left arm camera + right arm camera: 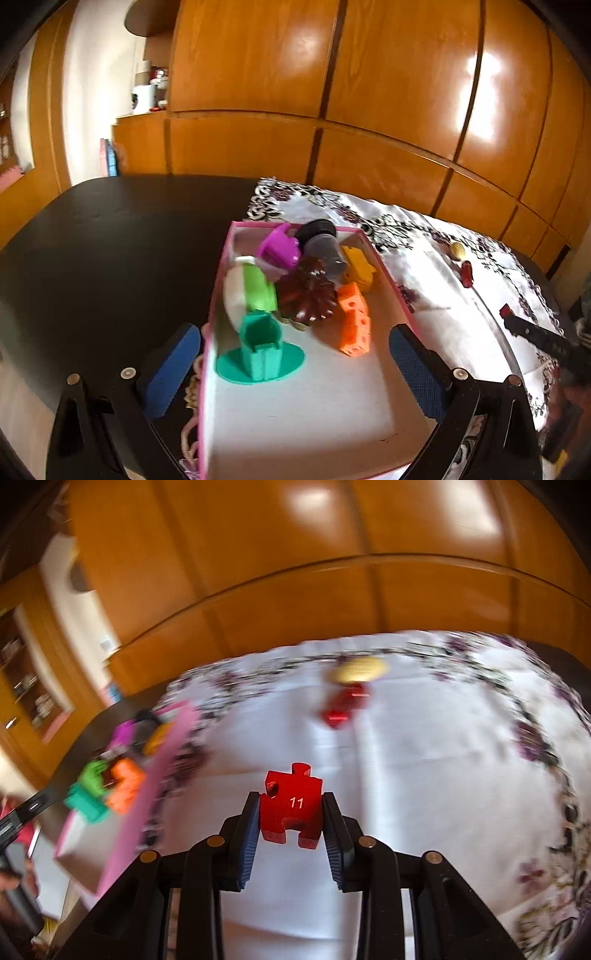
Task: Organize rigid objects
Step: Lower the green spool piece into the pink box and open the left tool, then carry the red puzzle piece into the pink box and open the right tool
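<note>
Two grippers are in view, one per wrist camera. The left gripper (295, 354) hovers over the near end of the pink-walled shallow cardboard box (221, 295), its blue-padded fingers (173, 365) spread fully apart with nothing pressed between them; the teal plastic holder on a round base (260, 350) stands in the box between the finger lines, untouched. Further inside the box lie an orange perforated block piece (354, 321), a dark red ribbed plastic disc (308, 291), a lime green and white bottle (255, 284), a magenta plastic part (279, 245), a yellow plastic piece (358, 266) and a grey cylinder with black cap (321, 240). The right gripper (290, 812) is clenched on the red metal puzzle-shaped piece marked 11 (291, 801), held above the white floral-bordered cloth (443, 775) on the dark worktop (110, 240). A second red piece (343, 703) and a yellow oval object (360, 668) lie on the cloth, well apart from the box.
</note>
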The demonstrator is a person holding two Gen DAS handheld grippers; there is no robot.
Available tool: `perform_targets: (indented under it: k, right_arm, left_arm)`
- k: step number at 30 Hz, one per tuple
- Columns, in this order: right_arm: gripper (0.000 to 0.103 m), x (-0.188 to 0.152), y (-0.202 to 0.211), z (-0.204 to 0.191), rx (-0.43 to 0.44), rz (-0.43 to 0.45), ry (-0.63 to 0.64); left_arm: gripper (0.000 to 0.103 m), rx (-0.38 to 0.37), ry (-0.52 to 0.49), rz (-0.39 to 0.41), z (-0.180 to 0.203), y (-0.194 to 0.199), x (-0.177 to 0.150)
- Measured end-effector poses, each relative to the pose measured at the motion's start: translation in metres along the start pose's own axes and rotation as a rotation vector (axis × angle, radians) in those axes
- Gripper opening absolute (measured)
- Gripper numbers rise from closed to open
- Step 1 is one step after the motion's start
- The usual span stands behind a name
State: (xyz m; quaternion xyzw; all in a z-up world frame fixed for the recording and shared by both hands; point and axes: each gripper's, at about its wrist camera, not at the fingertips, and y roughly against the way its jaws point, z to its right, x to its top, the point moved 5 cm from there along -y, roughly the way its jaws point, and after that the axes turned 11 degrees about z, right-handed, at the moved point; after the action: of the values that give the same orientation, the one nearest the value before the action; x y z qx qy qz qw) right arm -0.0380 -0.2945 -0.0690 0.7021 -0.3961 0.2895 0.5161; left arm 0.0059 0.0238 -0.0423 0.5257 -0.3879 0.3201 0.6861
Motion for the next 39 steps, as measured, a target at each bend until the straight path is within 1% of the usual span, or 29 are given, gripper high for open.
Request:
perform_targets:
  k: [5,9,12,15,17,23,27,33,39]
  right_arm:
    - [0.032,-0.003,-0.008,-0.074,0.142,-0.029,0.113]
    - [0.032,-0.009,-0.015,-0.123,0.218,-0.061,0.200]
    - [0.032,-0.022,-0.024,-0.155,0.245,-0.107,0.274]
    - [0.032,-0.033,-0.034,-0.173,0.251,-0.152,0.319]
    - [0.032,-0.042,-0.042,-0.181,0.253,-0.185,0.326]
    - [0.032,-0.054,-0.053,-0.192,0.253,-0.234,0.336]
    - [0.032,-0.054,-0.057,-0.192,0.224,-0.245,0.348]
    - [0.032,-0.053,-0.066,-0.190,0.193,-0.261,0.333]
    - [0.032,-0.053,-0.073,-0.191,0.177,-0.282,0.340]
  left_arm:
    - [0.103,0.030,0.031,0.011,-0.016,0.005,0.004]
    - [0.103,0.069,0.036,0.002,-0.026,0.006,0.003]
    - [0.103,0.091,0.044,-0.011,-0.034,0.006,0.001]
    - [0.103,0.109,0.040,-0.021,-0.038,0.004,0.000]
    - [0.103,0.118,0.037,-0.025,-0.039,0.004,-0.001]
    - [0.103,0.134,0.036,-0.029,-0.044,0.005,-0.003]
    - [0.103,0.139,0.043,-0.031,-0.047,0.005,-0.002]
    - [0.103,0.150,0.041,-0.026,-0.050,0.007,-0.001]
    - [0.103,0.168,0.036,-0.017,-0.054,0.009,0.002]
